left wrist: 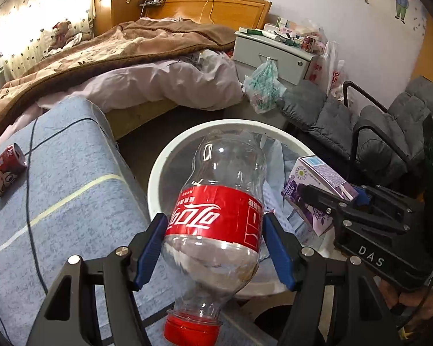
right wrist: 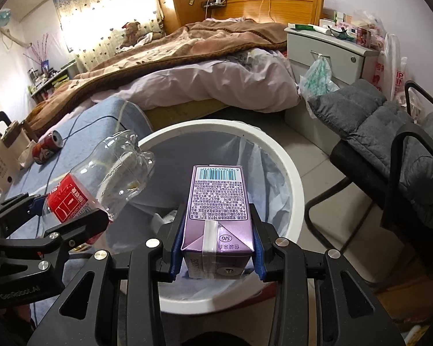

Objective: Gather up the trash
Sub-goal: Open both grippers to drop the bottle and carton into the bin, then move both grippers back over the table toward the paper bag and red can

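My left gripper (left wrist: 213,245) is shut on an empty clear cola bottle (left wrist: 216,210) with a red label, cap toward the camera, held over the rim of the white trash bin (left wrist: 154,173). The bottle (right wrist: 106,181) and the left gripper (right wrist: 69,216) also show in the right wrist view. My right gripper (right wrist: 216,248) is shut on a purple drink carton (right wrist: 218,201) and holds it above the bin (right wrist: 288,173), which has a clear liner. The carton (left wrist: 317,184) and the right gripper (left wrist: 329,199) also show at the right of the left wrist view. A red drink can (left wrist: 4,170) lies on the blue table (left wrist: 72,201).
A black cable (left wrist: 29,201) runs across the blue table. A bed with blankets (right wrist: 216,66) stands behind. A grey-cushioned chair (right wrist: 389,132) stands to the right of the bin. A nightstand (right wrist: 332,46) with clutter and plastic bags is at the back right. A white kettle (right wrist: 0,155) stands at the table's left.
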The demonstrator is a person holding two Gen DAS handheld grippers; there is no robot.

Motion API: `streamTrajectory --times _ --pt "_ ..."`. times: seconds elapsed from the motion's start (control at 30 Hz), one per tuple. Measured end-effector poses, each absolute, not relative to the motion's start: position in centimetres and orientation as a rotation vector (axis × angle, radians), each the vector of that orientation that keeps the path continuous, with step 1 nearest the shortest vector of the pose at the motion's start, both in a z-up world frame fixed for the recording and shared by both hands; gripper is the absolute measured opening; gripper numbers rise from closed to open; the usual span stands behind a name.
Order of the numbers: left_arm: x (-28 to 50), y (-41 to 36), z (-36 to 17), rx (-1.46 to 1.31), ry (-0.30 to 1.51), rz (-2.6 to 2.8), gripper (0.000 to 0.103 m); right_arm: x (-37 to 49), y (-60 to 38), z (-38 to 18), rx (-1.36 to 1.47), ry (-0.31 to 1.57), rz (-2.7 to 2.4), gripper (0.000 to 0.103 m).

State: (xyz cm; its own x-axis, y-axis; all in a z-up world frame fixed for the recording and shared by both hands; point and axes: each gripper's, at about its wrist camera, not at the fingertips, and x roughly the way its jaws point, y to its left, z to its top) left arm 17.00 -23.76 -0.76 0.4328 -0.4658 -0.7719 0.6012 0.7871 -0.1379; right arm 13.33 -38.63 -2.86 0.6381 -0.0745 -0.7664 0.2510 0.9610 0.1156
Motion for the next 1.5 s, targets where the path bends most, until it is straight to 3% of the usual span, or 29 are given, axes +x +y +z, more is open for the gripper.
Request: streamTrajectory --times 0.2,0.33,0.4,1.5 --pt "17.7 -24.7 -1.5 0.17 0.926 -0.667 0.07 14.2 -39.0 -3.8 0.2 0.9 -0.205 0.039" --pt "17.7 -24.6 -1.6 0.169 0.925 -0.67 0.07 14.1 -39.0 -4.1 0.184 0.894 -0.226 0.058" --pt "17.8 -24.5 -1.5 0.163 0.917 -0.664 0.074 14.1 -39.1 -4.2 0.193 0.894 -0.221 0.059" --pt "15.1 -14.2 1.7 0.036 0.797 -0.554 0.074 11.3 -33.5 -0.2 0.218 0.784 -0.152 0.059"
